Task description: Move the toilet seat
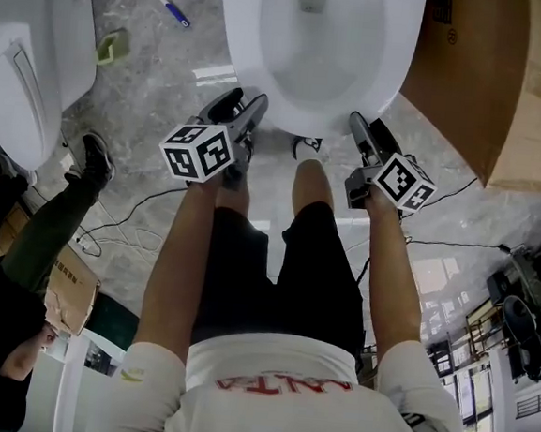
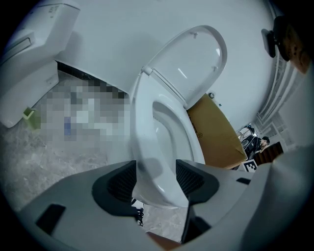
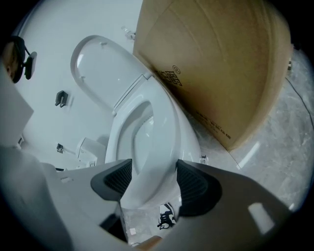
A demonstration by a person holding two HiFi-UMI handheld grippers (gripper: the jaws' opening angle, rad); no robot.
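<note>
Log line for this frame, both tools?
lid up | left tool open, toilet rim between pads | right tool astride it, contact unclear

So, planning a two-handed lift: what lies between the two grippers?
Head view: the toilet's front rim and the person's shoe lie between the left gripper and right gripper.

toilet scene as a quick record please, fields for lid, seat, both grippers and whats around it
toilet: white, directly in front of the person
lid: raised, leaning back toward the wall
toilet seat: looks to lie flat on the bowl
left gripper: fingers apart, straddling the toilet's front
right gripper: fingers apart, straddling the toilet's front
cardboard box: beside the toilet, on the right gripper's side
second toilet: off to the left gripper's side
floor: grey, marbled
</note>
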